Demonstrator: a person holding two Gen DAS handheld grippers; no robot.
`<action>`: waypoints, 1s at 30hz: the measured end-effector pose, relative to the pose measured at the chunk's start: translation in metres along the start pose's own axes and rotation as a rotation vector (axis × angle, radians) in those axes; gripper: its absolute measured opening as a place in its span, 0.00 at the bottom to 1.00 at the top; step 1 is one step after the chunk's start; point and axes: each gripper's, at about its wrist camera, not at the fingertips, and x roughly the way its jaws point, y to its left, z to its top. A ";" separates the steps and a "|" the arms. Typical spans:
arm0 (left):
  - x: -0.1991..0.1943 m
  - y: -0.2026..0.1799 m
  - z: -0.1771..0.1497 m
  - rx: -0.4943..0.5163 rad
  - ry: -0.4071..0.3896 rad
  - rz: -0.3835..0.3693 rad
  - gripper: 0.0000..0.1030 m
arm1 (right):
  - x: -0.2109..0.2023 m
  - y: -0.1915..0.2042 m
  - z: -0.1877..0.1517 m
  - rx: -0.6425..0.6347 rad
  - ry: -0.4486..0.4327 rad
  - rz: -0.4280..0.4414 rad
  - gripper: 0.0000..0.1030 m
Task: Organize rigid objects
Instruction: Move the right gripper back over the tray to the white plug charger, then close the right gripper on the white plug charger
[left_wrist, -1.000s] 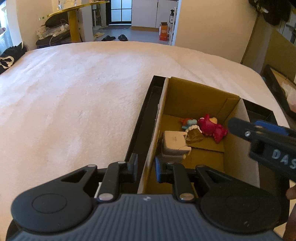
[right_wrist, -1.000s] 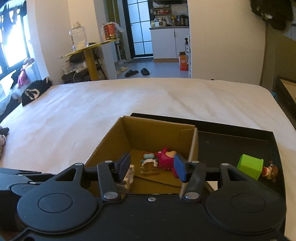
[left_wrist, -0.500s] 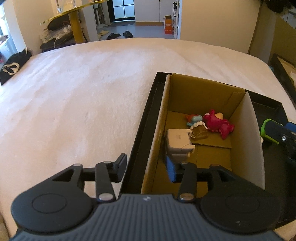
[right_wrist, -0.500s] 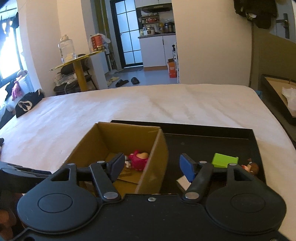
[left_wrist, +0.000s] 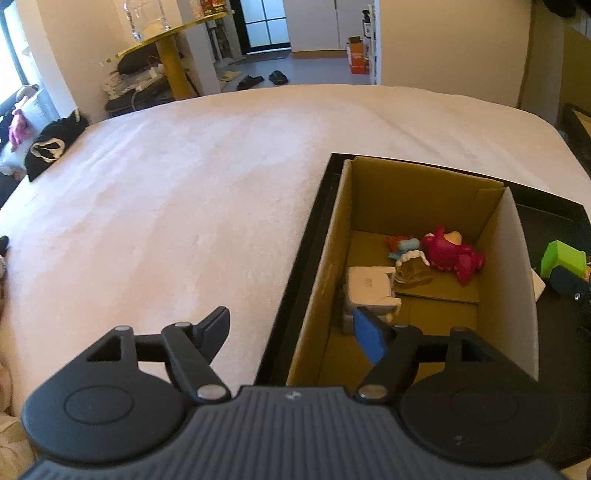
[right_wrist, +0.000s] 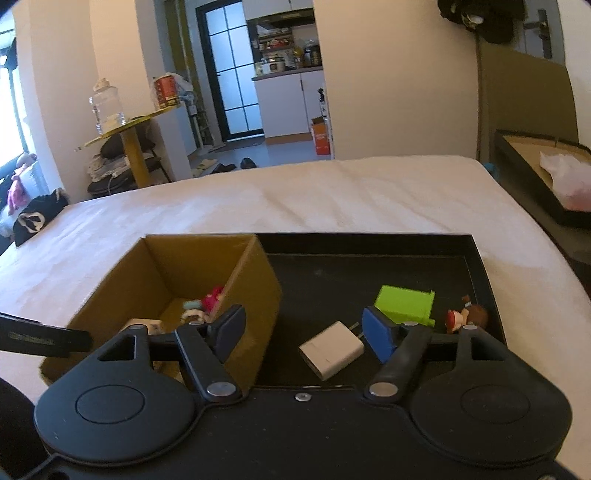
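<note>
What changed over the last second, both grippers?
The left hand-held gripper let go of the cardboard box wall and opened wide. The right hand-held gripper swung right, from over the box to the black tray, now near the white charger. The toys in the box and the green block stayed put.

Brown cardboard box, black tray, lime-green block.

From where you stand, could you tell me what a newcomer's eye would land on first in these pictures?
Probably the open cardboard box standing in the left part of the black tray, with a bright pink toy on its floor. Next, the lime green block and the white charger on the tray floor, right ahead of the open right gripper.
</note>
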 end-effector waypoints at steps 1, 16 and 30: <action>-0.001 0.000 0.000 -0.005 -0.001 0.004 0.72 | 0.003 -0.002 -0.002 -0.002 0.001 -0.004 0.68; -0.009 -0.005 -0.010 -0.009 -0.036 0.075 0.76 | 0.043 -0.021 -0.035 0.016 0.074 0.000 0.68; -0.010 -0.010 -0.013 0.014 -0.051 0.107 0.76 | 0.059 -0.021 -0.036 0.062 0.064 -0.019 0.67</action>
